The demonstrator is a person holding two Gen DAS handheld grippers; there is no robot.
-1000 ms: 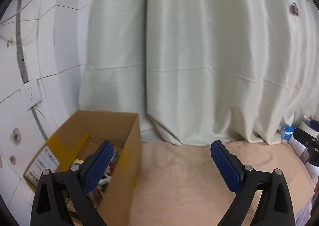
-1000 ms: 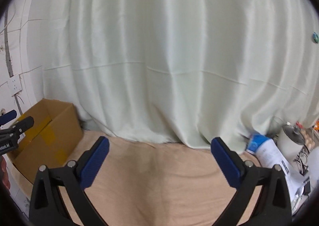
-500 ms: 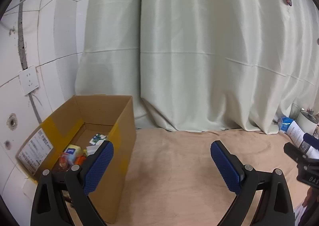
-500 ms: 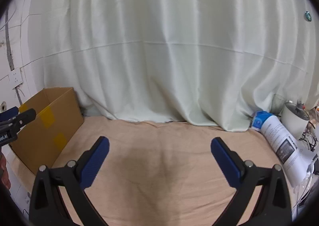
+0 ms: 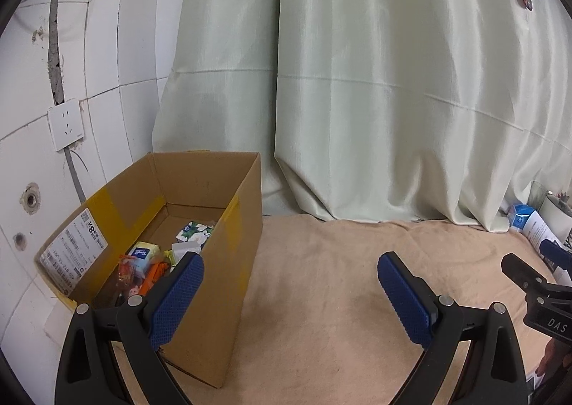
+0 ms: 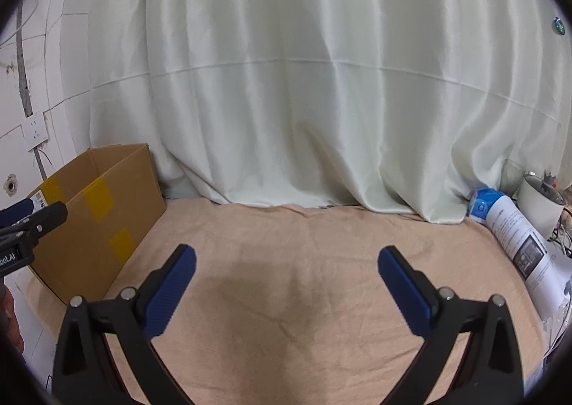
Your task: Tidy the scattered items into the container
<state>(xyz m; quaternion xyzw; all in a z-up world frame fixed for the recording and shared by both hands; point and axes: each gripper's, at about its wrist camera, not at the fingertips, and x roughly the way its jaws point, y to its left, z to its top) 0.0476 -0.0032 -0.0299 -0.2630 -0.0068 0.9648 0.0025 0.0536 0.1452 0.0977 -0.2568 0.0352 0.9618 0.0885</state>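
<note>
Since the earlier frame: both viewpoints pulled back and tipped down, exposing more of the cardboard box interior, lower left of the left wrist view, and more of the beige cloth on the counter in the right wrist view.

Left gripper: jaws released, spread wide, nothing between them. Right gripper: jaws released, equally wide, empty.

Box contents, lower left of the left wrist view: tissue packet, blue-labelled pack, orange wrappers, all lying inside on the box floor.

Counter cloth bare in both views; no loose item visible between box and curtain. White printed roll and white pot at right edge of the right wrist view, likely clutter outside the task.

Judged status: tidying apparently complete or nearly so; remaining work, if any, outside view.
</note>
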